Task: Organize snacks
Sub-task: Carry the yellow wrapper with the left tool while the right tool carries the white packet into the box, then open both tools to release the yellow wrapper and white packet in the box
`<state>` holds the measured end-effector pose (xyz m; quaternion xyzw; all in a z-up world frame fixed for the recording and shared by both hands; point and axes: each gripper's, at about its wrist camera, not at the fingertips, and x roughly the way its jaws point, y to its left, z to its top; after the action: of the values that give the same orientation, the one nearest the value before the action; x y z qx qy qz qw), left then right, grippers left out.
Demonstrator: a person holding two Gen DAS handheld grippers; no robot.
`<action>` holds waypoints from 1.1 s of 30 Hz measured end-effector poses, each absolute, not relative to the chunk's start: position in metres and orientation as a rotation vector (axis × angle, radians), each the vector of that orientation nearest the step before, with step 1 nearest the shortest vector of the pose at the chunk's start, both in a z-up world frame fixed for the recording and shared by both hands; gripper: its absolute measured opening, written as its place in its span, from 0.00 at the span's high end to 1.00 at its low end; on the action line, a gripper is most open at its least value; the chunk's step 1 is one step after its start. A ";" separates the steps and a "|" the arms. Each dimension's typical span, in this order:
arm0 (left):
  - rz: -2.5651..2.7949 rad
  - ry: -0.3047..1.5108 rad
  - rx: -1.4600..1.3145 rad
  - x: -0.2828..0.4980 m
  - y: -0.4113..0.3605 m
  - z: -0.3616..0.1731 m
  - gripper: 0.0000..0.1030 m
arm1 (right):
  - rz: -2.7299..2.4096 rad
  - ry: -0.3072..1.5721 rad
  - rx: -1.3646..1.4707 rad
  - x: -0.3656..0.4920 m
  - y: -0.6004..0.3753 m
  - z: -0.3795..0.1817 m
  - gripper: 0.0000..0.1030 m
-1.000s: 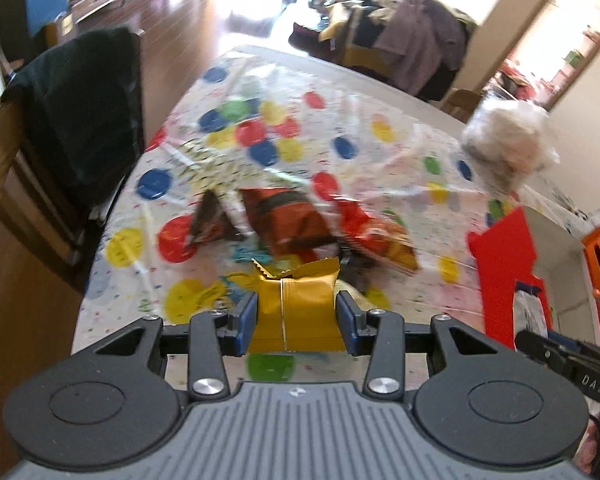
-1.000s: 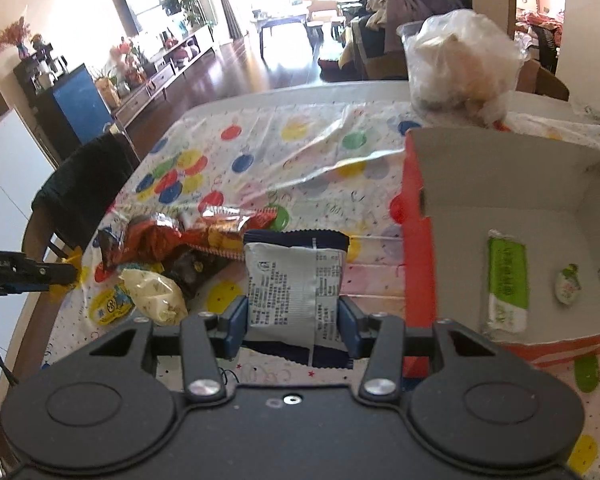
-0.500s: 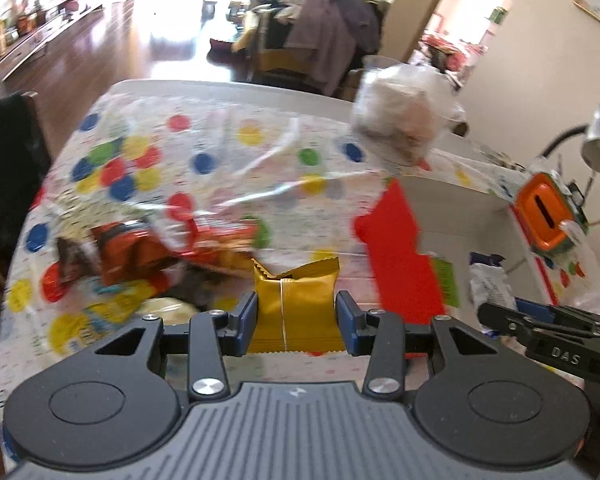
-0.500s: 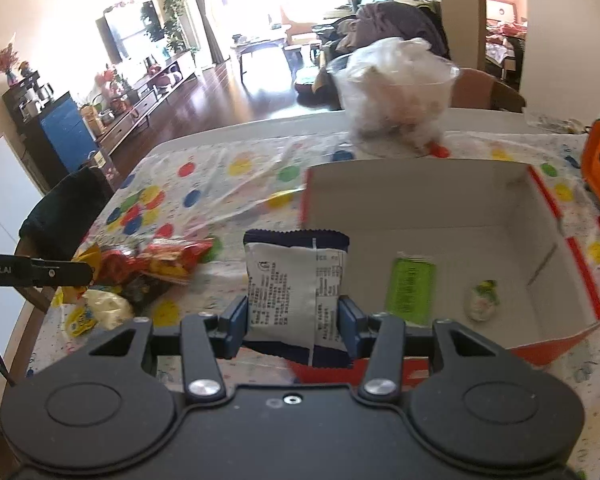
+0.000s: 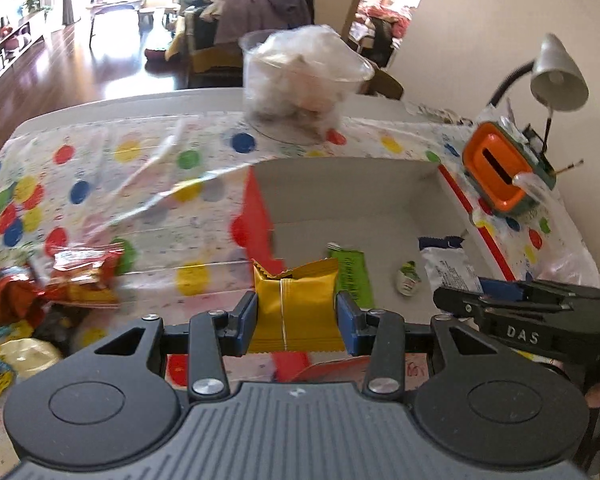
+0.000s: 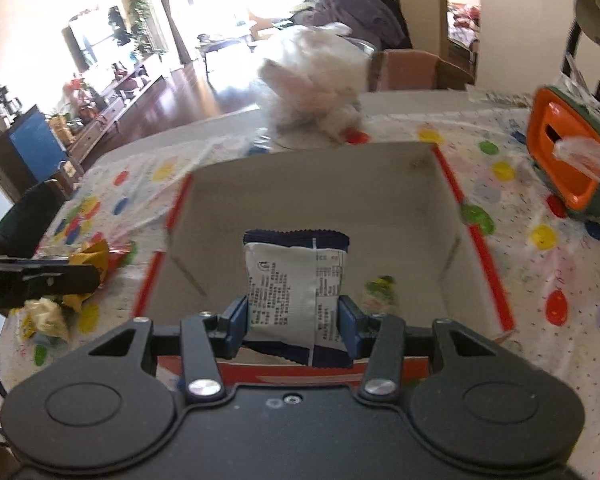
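Drop-off step. Right gripper (image 6: 292, 318) pinches a white-and-blue snack pack (image 6: 296, 284) above the red cardboard box (image 6: 488, 268). Left gripper (image 5: 296, 316) squeezes a yellow snack pack (image 5: 296, 304) near the box's 9 o'clock wall. Next, prob.: open over box & let go. More snacks (image 5: 80, 276) wait at 9 o'clock.

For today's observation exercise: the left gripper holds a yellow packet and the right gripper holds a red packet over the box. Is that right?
Not quite. The right gripper holds a white and navy packet, not red, as the right wrist view shows. The left gripper does hold the yellow packet, and the box lies below.
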<state>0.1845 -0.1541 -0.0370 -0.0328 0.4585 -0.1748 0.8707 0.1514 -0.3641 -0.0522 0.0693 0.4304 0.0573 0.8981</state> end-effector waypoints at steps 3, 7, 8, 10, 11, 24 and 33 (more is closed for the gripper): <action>-0.378 0.964 -0.041 0.190 -0.177 -0.043 0.60 | 0.097 0.915 0.138 0.158 -0.382 -0.061 0.56; -0.391 0.998 -0.014 0.201 -0.203 -0.055 0.66 | 0.076 0.942 0.121 0.168 -0.398 -0.071 0.56; -0.400 1.010 -0.004 0.205 -0.209 -0.059 0.66 | 0.076 0.948 0.116 0.170 -0.401 -0.073 0.56; -0.392 1.040 0.003 0.214 -0.216 -0.069 0.67 | 0.071 0.966 0.105 0.176 -0.403 -0.079 0.56; -0.392 1.057 0.003 0.217 -0.218 -0.073 0.67 | 0.079 0.974 0.096 0.179 -0.403 -0.081 0.56; -0.387 1.099 0.064 0.229 -0.236 -0.094 0.67 | 0.119 1.110 -0.009 0.213 -0.389 -0.122 0.56; -0.390 1.104 0.057 0.228 -0.234 -0.096 0.67 | 0.131 1.108 0.027 0.211 -0.394 -0.118 0.55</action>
<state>0.2279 -0.2337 -0.0959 0.0269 0.5209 -0.1838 0.8332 0.2109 -0.3943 -0.1179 0.0130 0.5257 0.0620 0.8483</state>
